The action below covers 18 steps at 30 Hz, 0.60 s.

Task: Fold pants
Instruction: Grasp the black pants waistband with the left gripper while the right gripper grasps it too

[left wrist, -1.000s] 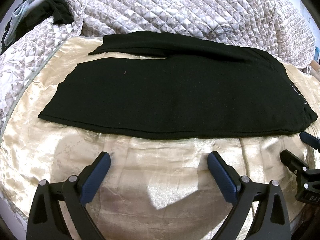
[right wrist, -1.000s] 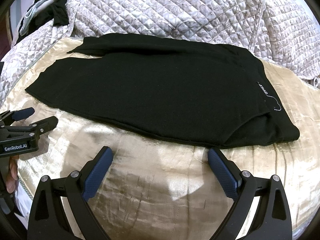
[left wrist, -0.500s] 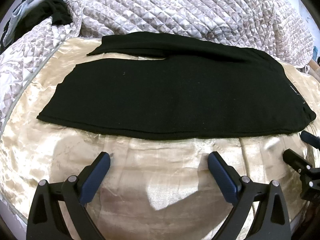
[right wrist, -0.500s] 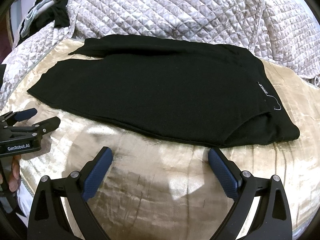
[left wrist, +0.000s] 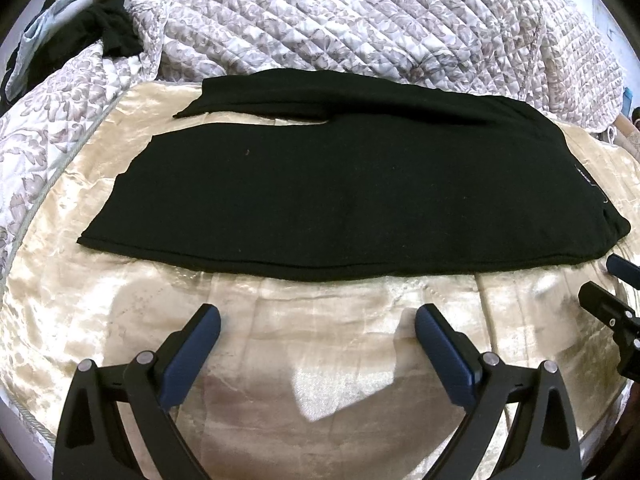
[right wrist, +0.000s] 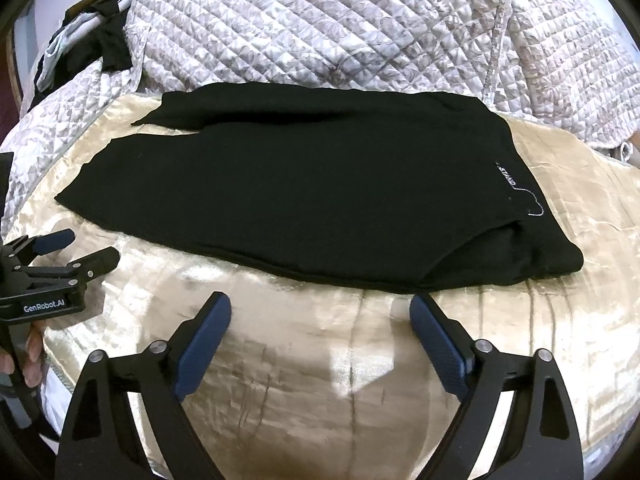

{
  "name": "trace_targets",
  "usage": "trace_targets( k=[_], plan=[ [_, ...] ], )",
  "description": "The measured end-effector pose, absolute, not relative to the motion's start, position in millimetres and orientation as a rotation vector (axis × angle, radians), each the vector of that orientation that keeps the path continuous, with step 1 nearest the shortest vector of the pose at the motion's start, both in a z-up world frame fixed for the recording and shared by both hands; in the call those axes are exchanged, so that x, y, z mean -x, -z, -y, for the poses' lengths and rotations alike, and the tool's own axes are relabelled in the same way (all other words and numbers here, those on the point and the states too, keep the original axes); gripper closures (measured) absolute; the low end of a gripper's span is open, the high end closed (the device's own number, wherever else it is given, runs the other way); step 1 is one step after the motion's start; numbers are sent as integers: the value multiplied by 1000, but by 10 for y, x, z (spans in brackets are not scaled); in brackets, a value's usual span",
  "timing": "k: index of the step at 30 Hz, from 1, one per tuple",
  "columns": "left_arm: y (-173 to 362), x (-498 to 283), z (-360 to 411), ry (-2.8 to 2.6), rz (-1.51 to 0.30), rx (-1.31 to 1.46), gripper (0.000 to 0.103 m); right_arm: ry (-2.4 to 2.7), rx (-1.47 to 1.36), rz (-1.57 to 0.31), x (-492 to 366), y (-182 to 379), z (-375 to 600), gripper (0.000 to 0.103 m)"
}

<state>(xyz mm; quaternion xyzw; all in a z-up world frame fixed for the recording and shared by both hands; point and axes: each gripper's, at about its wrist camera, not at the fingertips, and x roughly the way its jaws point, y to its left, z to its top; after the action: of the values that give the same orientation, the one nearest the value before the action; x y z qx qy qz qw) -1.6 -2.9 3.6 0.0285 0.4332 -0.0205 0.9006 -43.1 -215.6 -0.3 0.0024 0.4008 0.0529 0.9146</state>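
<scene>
1. Fingers (left wrist: pixel 192 356) of left gripper (left wrist: pixel 318 320) spread wide, holding nothing, over gold satin cover (left wrist: pixel 280 344), short of the hem.
2. Black pants (left wrist: pixel 340 200) lie flat across the cover, legs to the left, waistband to the right; far edge meets quilted bedspread (left wrist: pixel 360 20).
3. Right gripper (right wrist: pixel 320 312) likewise agape, empty, just short of the pants' near edge by the waistband.

Both fisheye views are evenly bright and bend strongly toward dark, vignetted corners. The shiny cream satin bedspread (left wrist: pixel 120 308) throws patchy glare. The black knit pants (right wrist: pixel 304 184) read as nearly detailless. Edges look slightly soft.
</scene>
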Motion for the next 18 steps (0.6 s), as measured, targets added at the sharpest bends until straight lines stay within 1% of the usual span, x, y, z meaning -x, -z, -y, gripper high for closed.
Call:
trace_targets(
  k=[10,18],
  plan=[
    [-84,9,-20,33,-887,-47,4,-98,-62,-824,429,-35,2263,14],
    [-63,-63,-323,-10,-892,50,4,-45,-171,-822,424,-45,2558,14]
  ],
)
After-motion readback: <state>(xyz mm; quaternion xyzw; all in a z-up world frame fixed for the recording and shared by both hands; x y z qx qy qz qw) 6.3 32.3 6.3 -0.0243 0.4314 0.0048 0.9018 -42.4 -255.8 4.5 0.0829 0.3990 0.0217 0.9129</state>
